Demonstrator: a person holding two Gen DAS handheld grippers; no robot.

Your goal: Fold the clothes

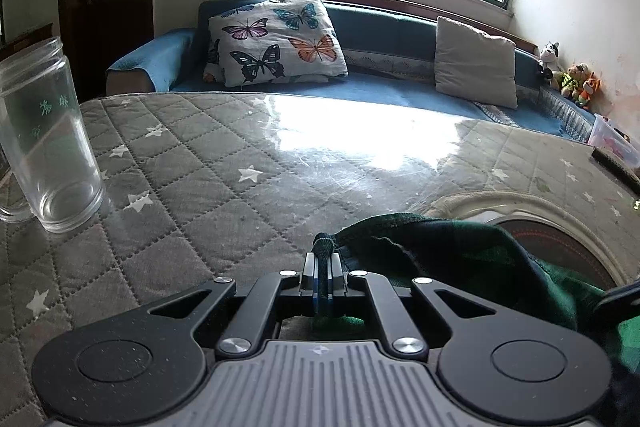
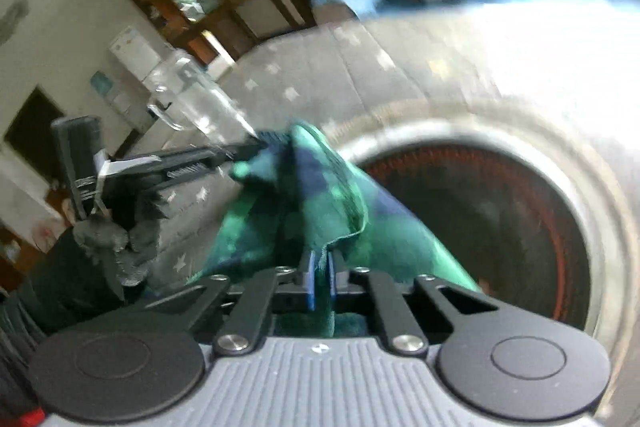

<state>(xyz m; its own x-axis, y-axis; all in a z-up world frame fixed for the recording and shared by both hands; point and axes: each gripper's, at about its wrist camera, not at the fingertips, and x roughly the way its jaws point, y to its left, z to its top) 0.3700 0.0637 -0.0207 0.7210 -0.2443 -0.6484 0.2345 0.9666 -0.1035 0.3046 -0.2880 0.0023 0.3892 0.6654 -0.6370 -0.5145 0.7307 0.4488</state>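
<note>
Grey quilted table cover [image 1: 192,155] with white stars, under a glossy clear sheet. Standing on it at the left edge, a tall clear glass jar [image 1: 48,139]. Set into it at right, a round dark heater plate [image 2: 480,227] with a pale rim.

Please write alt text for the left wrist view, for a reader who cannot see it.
The left gripper is shut on a corner of a dark green cloth above a grey quilted table cover with white stars. An empty clear glass jar stands at the left; behind are a blue sofa and a butterfly-print pillow.
</note>
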